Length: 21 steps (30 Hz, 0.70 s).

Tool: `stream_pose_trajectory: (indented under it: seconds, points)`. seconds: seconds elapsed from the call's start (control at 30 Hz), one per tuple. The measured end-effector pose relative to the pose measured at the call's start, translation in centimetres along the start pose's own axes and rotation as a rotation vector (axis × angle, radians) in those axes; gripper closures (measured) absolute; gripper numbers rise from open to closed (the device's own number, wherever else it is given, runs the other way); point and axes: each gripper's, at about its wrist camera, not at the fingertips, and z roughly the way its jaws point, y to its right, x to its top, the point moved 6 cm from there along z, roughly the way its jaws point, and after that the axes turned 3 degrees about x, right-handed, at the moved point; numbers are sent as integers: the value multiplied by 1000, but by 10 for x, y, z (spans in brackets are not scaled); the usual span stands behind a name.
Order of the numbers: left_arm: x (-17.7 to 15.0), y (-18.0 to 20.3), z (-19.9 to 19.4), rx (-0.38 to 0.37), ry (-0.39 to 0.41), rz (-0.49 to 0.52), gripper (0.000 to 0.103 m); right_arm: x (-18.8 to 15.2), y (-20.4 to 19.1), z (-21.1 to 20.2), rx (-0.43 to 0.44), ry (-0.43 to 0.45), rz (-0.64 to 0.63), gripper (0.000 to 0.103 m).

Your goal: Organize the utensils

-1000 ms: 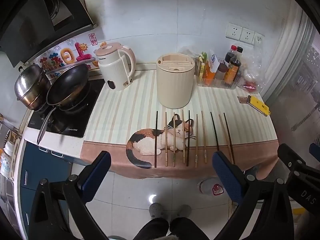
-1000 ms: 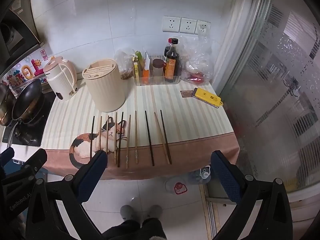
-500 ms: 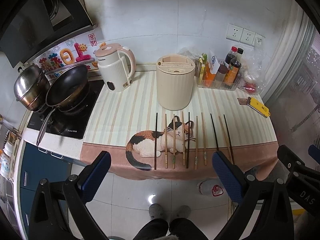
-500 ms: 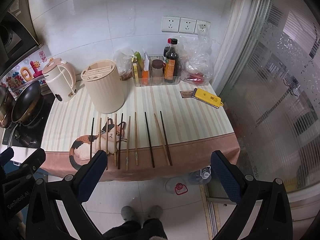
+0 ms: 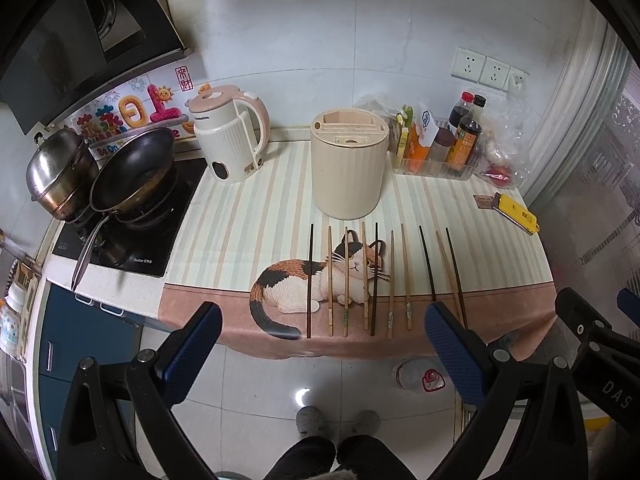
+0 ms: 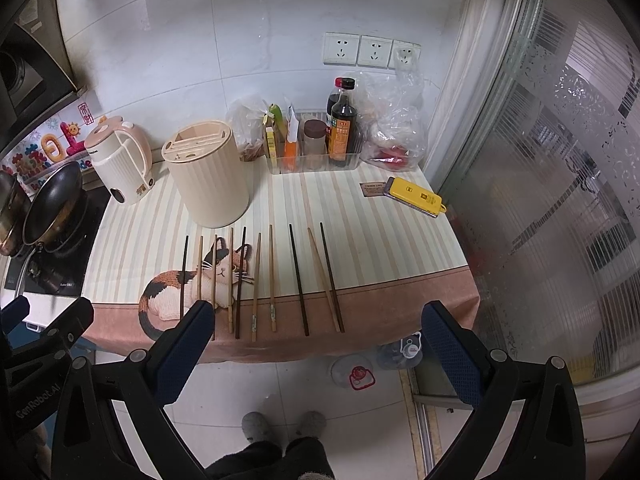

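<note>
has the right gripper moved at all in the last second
Yes, slightly. In the right wrist view the cream utensil holder and chopsticks have slid a little left and down in frame, so the open right gripper drifted slightly right and up.

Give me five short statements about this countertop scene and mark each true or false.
1. Both the left gripper and the right gripper are open and empty. True.
2. The wooden and dark chopsticks stand inside the cream ribbed cylindrical utensil holder. False: they lie in a row on the cat-print striped tablecloth.
3. The cream-and-pink electric kettle stands left of the holder. True.
4. The flat yellow device lies on the black stove. False: it lies near the tablecloth's right edge.
5. The dark frying pan sits on the stove. True.
</note>
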Motion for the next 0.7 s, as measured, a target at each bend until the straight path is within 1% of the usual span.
stream_pose_trajectory:
  seconds: [0.13,0.17,0.27,0.7]
  points:
    - [0,1,0,-1,2,0,0,2,-4,4,0,4,1,0]
    - [0,1,1,-1,2,0,0,6,3,6,1,5,4,0]
    - [0,1,0,-2,3,0,0,9,4,6,1,11,5,0]
    - [0,3,0,-2,6,-2,0,6,5,1,-2,20,5,0]
